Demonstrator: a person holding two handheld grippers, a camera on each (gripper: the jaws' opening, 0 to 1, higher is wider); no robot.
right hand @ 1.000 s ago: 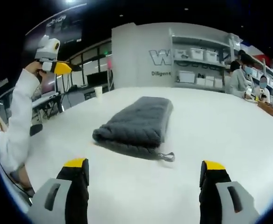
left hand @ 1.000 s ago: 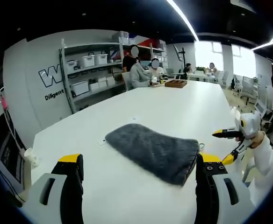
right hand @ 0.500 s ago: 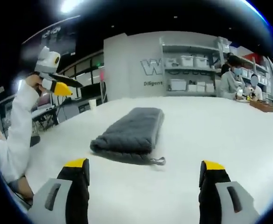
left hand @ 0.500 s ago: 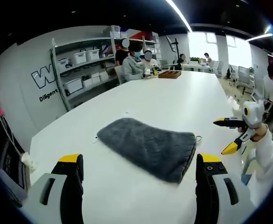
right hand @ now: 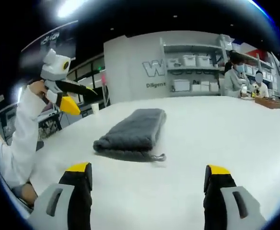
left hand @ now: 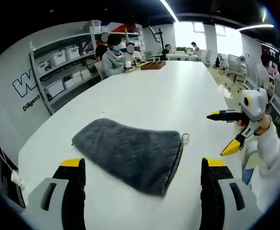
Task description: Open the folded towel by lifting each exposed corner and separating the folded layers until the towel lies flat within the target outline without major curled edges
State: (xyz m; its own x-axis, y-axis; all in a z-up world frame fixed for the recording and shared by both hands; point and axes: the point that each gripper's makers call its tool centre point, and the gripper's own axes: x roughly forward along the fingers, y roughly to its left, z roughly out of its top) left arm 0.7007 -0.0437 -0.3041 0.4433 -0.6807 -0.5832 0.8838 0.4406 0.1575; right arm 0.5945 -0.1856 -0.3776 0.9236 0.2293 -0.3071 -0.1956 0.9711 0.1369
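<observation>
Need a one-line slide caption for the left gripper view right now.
Folded grey towel lies on the white table, untouched; left gripper open before it, right gripper open alongside.

One folded grey towel [left hand: 130,152] (single hanging loop [left hand: 184,138]), two grippers [left hand: 139,191] [right hand: 147,191], one white table [left hand: 178,91].

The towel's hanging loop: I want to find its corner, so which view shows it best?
The right gripper view: the hanging loop lies flat and clear of the folded grey towel, nearest the camera. The left gripper view shows the loop small, at the towel's far corner.
</observation>
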